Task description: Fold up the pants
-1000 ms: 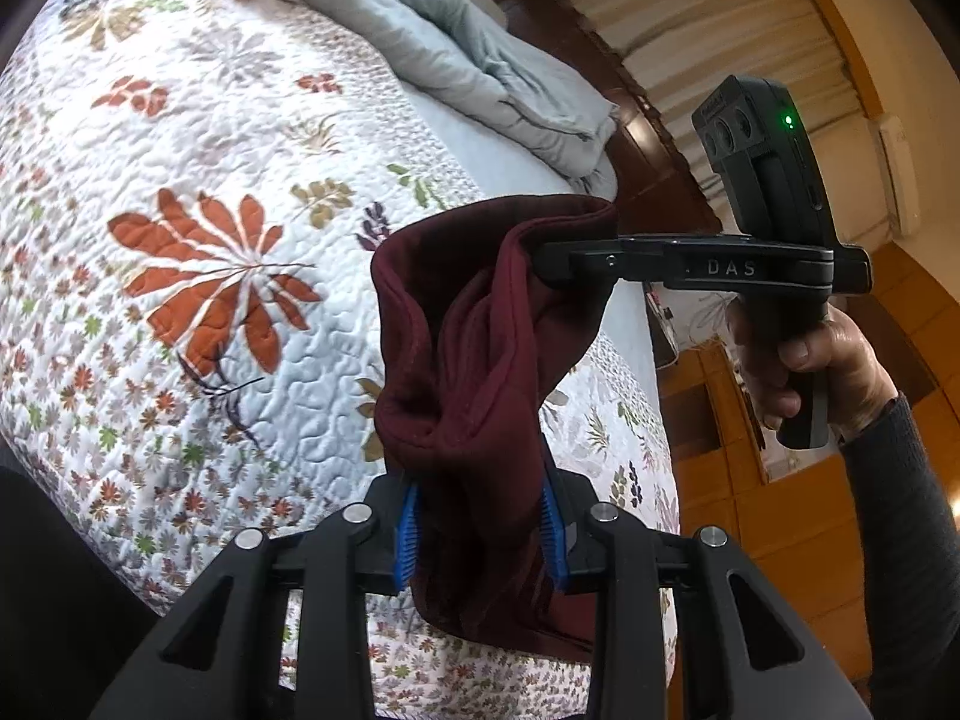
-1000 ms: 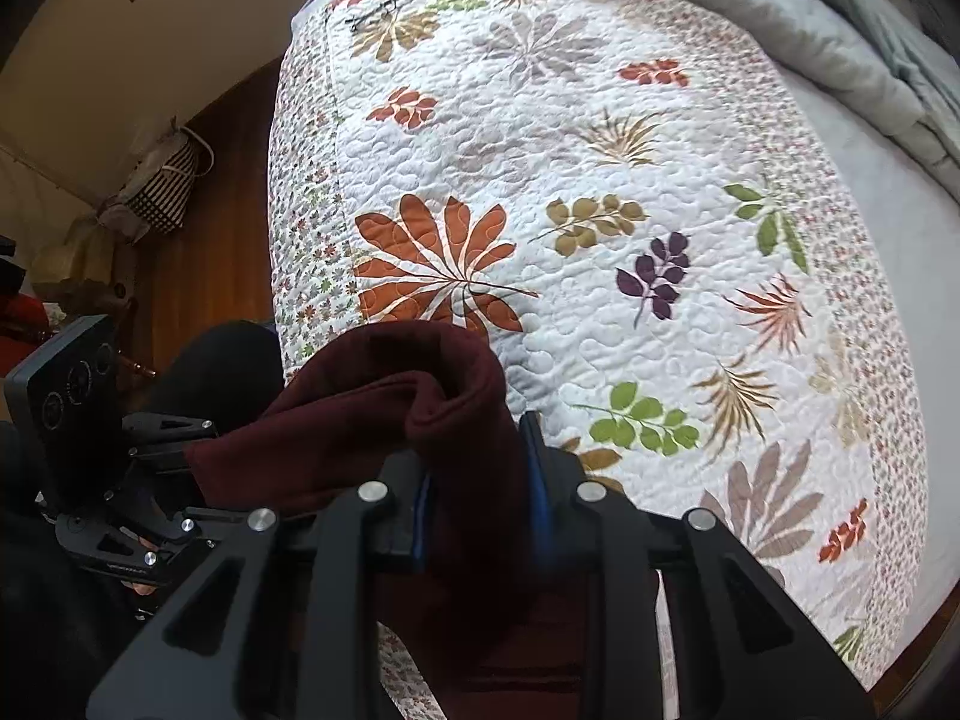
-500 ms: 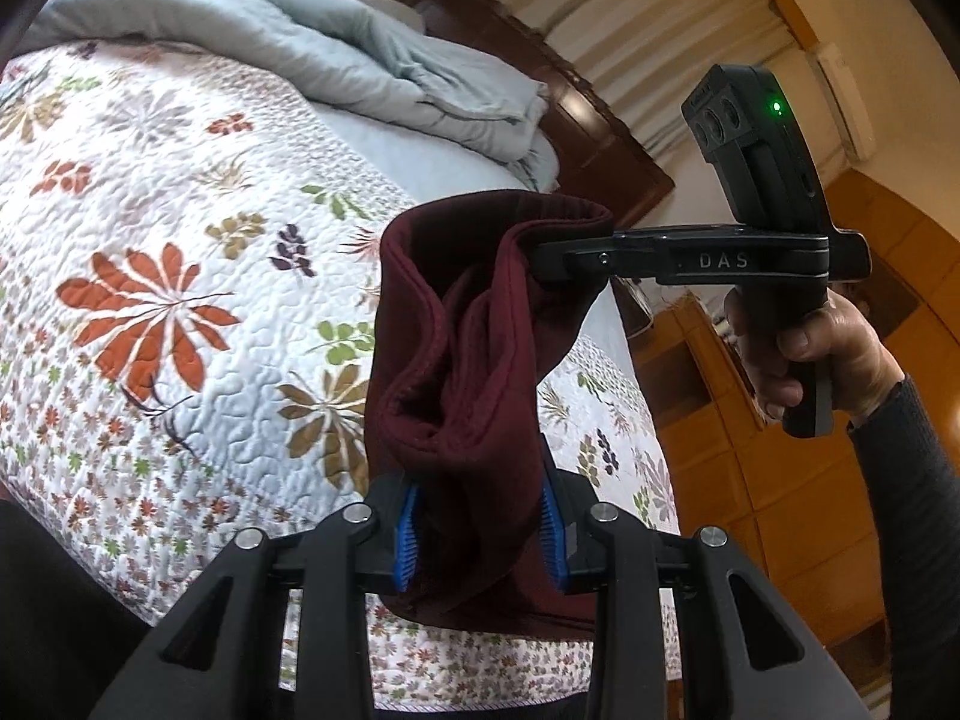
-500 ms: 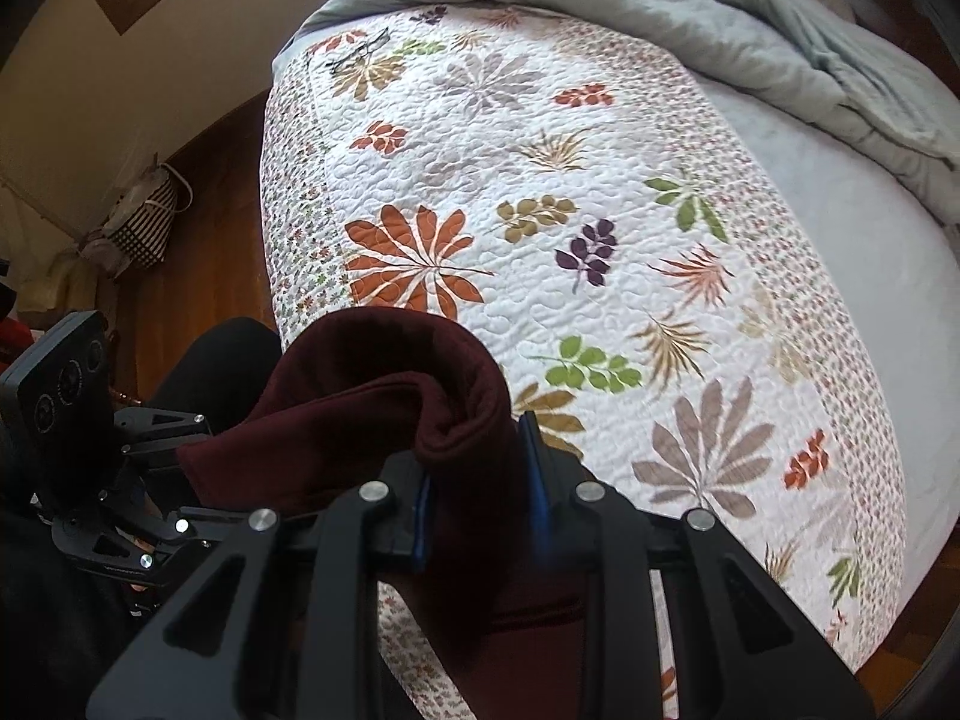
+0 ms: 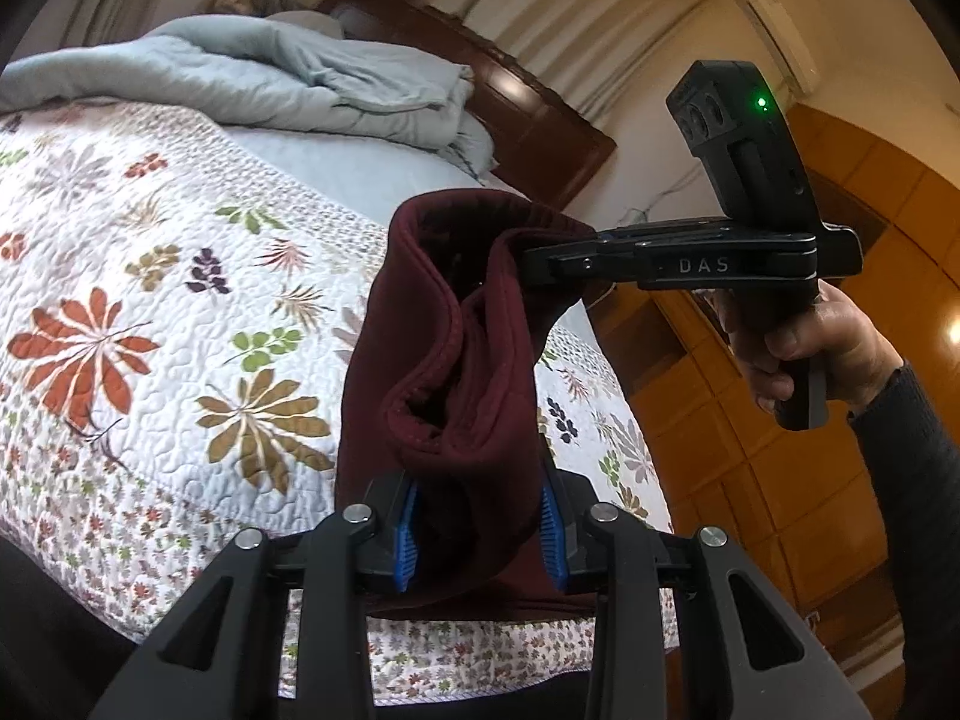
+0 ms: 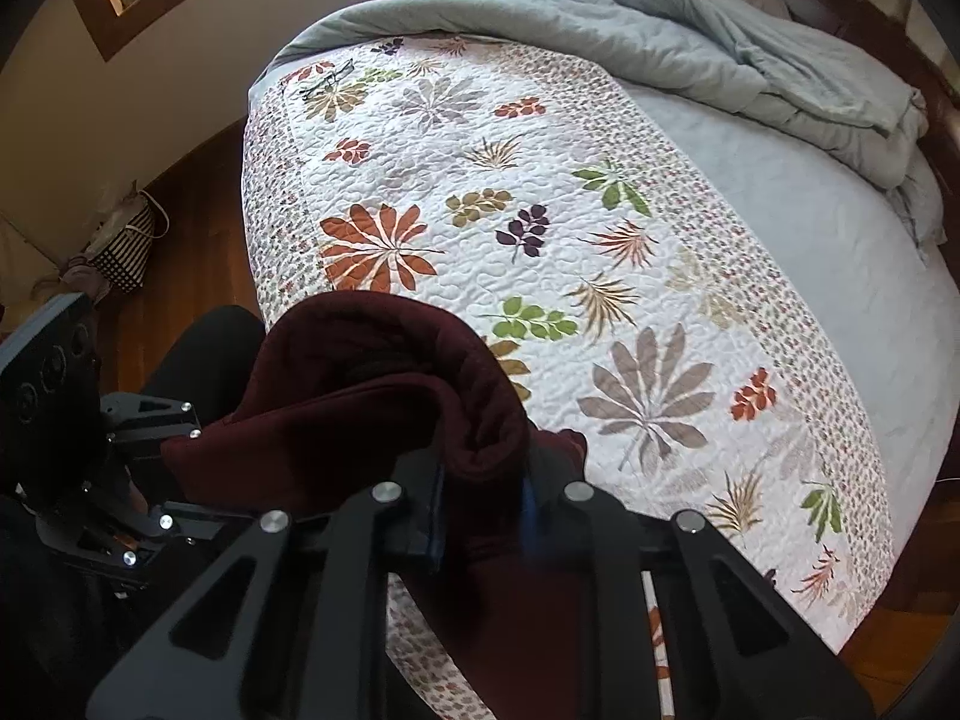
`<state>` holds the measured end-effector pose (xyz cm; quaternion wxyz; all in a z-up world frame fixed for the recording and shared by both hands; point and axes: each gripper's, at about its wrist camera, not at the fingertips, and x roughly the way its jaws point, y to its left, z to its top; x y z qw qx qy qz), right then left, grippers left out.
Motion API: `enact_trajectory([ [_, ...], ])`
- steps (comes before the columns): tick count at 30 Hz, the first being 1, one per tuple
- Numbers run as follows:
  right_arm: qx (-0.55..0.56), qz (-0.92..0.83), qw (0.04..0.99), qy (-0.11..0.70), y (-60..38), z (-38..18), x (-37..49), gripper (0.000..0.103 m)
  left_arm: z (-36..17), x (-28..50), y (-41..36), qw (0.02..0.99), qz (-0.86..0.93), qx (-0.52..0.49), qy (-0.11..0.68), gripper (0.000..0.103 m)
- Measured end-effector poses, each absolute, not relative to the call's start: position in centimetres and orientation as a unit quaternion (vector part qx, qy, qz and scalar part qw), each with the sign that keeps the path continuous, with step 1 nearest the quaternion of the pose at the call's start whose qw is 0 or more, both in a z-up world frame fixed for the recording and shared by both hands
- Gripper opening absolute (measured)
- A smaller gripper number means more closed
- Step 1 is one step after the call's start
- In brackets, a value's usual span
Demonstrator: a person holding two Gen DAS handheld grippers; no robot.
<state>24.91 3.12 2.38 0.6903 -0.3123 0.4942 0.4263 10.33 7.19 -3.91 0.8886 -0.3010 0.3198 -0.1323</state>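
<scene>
Dark maroon pants (image 5: pixel 456 360) hang bunched in the air above the bed, stretched between my two grippers. My left gripper (image 5: pixel 480 531) is shut on one end of the cloth, blue pads pressing both sides. In the left wrist view my right gripper (image 5: pixel 528 255) comes in from the right, held by a hand (image 5: pixel 798 348), clamped on the far upper end. From the right wrist view the pants (image 6: pixel 372 396) bulge over my right gripper (image 6: pixel 483 516), whose jaws are closing tighter on the fabric. My left gripper's body (image 6: pixel 78 420) shows at lower left there.
A floral quilted bedspread (image 6: pixel 540 228) covers the bed below. A crumpled grey-blue duvet (image 5: pixel 270 84) lies by the dark wooden headboard (image 5: pixel 516 108). Wooden cabinets (image 5: pixel 780 480) stand to the right; a striped bag (image 6: pixel 120 240) sits on the wood floor.
Both grippers have risen with the pants and moved along the bed; more of the duvet and headboard shows. The right gripper's jaws have narrowed on the cloth.
</scene>
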Motion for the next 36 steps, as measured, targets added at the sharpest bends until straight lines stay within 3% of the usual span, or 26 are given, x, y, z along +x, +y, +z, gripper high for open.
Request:
enact_trajectory([
  [36, -0.258, 0.373, 0.747, 0.486, -12.2, 1.9, 24.3, 0.014, -3.0, 12.0, -5.3, 0.887, -0.215, -0.214, 0.347, 0.032],
])
